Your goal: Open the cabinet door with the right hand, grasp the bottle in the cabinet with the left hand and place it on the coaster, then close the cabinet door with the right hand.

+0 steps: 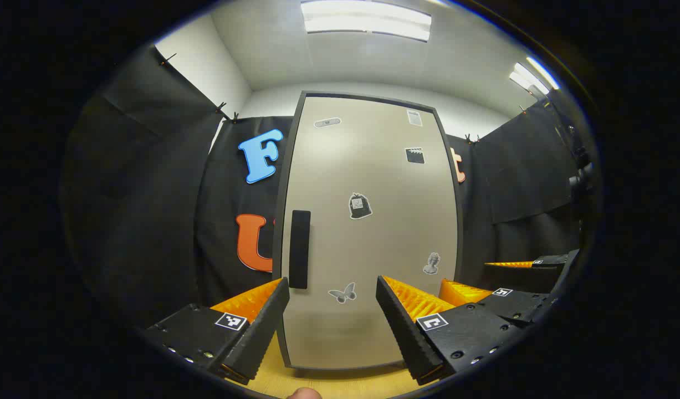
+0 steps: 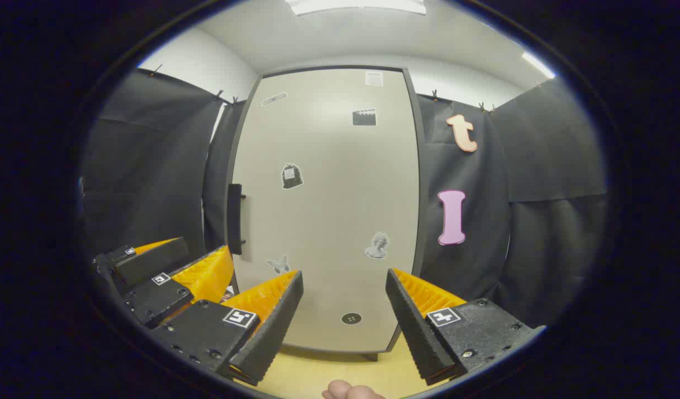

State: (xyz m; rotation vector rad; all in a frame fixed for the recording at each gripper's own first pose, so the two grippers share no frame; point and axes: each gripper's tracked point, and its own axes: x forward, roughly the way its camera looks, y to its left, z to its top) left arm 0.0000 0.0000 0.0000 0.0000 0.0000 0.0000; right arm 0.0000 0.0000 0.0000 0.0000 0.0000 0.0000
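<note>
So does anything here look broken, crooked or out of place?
Nothing stands out. The cabinet door is shut and sits square in its frame, its handle intact, and both grippers hang open before it.

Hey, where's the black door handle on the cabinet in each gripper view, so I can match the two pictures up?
Left gripper view: the handle sits left of centre, on the cabinet door's left edge, above the left gripper.
Right gripper view: the handle is further left, on the same door edge, above the left gripper seen there.
Shared landmark: the butterfly sticker, low on the door, right of the handle.
</note>
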